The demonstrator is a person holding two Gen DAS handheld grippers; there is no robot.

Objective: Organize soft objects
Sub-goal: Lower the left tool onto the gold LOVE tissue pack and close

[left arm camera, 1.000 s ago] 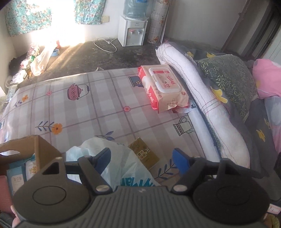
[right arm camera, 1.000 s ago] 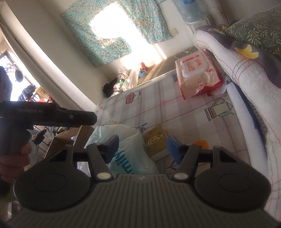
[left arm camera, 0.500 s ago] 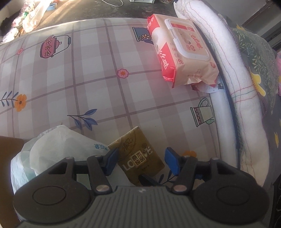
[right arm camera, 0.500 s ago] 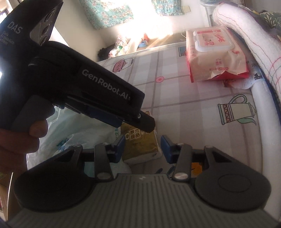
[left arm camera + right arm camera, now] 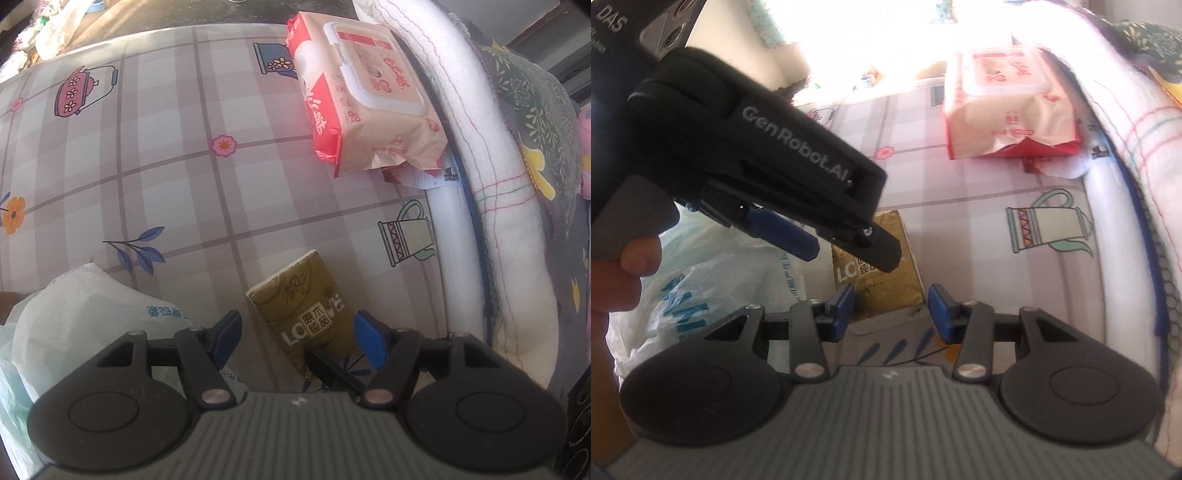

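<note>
A small golden-brown tissue pack lies on the checked bed sheet. My left gripper is open, its blue pads on either side of the pack's near half, just above it. My right gripper is open too, its pads flanking the same pack from the near end. The left gripper's black body crosses the right wrist view over the pack. A large red and cream wet-wipe pack lies further away, also in the right wrist view.
A white plastic bag with blue print lies left of the tissue pack, also in the right wrist view. A rolled white quilt and a dark floral blanket line the right side. The sheet stretches left.
Both grippers have come down and forward onto the golden-brown tissue pack. The left gripper now hangs over it in the right wrist view. The cardboard box has left the left view.
</note>
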